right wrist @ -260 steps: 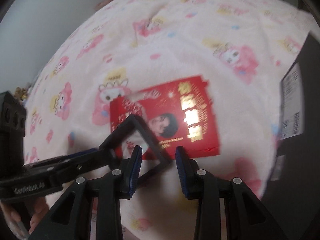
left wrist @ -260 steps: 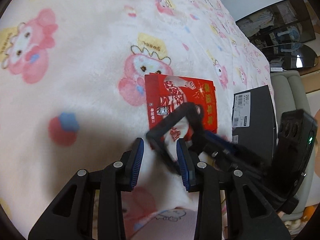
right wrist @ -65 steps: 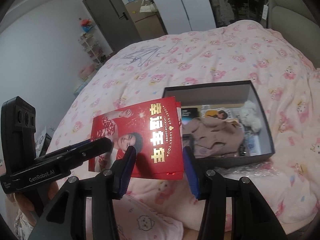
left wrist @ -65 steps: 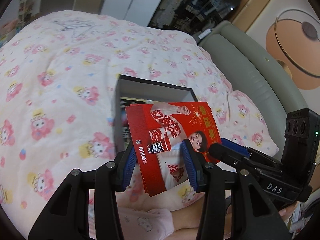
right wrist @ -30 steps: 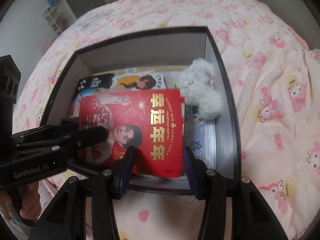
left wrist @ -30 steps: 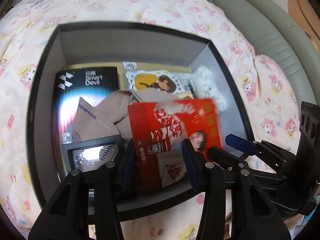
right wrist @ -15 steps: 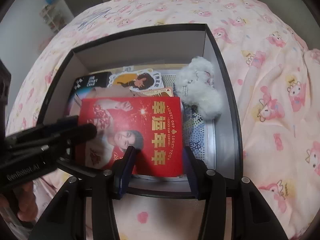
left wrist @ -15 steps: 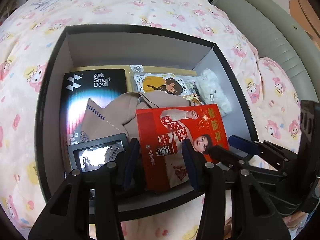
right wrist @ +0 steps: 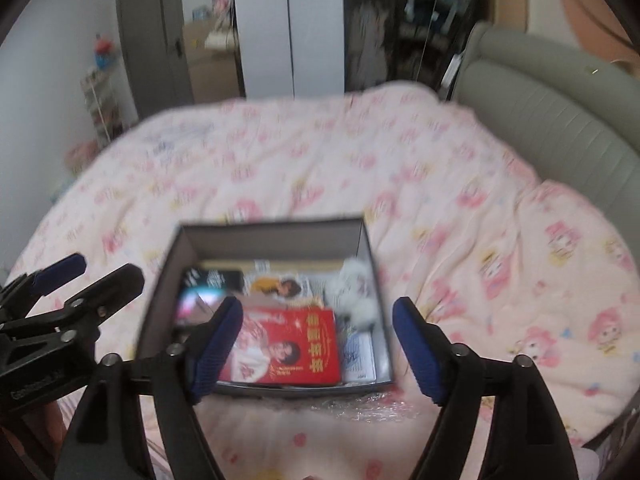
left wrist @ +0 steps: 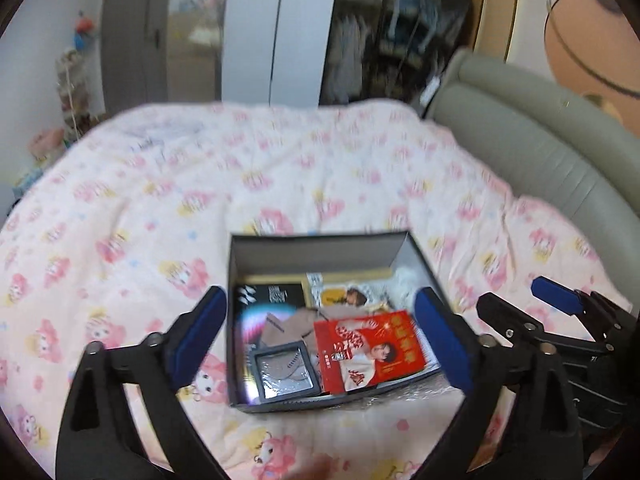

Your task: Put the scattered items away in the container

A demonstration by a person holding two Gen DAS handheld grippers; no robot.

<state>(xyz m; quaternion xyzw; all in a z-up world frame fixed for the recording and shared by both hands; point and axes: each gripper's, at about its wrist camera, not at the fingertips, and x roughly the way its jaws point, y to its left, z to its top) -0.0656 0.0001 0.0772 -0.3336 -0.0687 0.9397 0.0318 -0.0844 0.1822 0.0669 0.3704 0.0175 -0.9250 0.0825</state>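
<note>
A dark open box (left wrist: 320,240) sits on the pink patterned bedspread; it also shows in the right wrist view (right wrist: 272,226). A red printed packet (left wrist: 366,350) lies inside it at the front, also seen in the right wrist view (right wrist: 286,350). My left gripper (left wrist: 326,336) is open and empty, held back above the box's near side. My right gripper (right wrist: 320,344) is open and empty too, beside the left one. Inside the box are a black booklet (left wrist: 272,294), a small framed mirror (left wrist: 284,372), beige cloth (left wrist: 288,326) and a white plush toy (right wrist: 356,284).
A grey padded headboard (left wrist: 540,136) curves along the right. Clear plastic wrap (right wrist: 360,402) lies against the box's near side. A wardrobe and shelves (left wrist: 384,28) stand beyond the bed. The bedspread (left wrist: 160,200) spreads wide to the left.
Both grippers have opened, let go of the red packet and pulled back and up from the box. The packet now lies inside the box.
</note>
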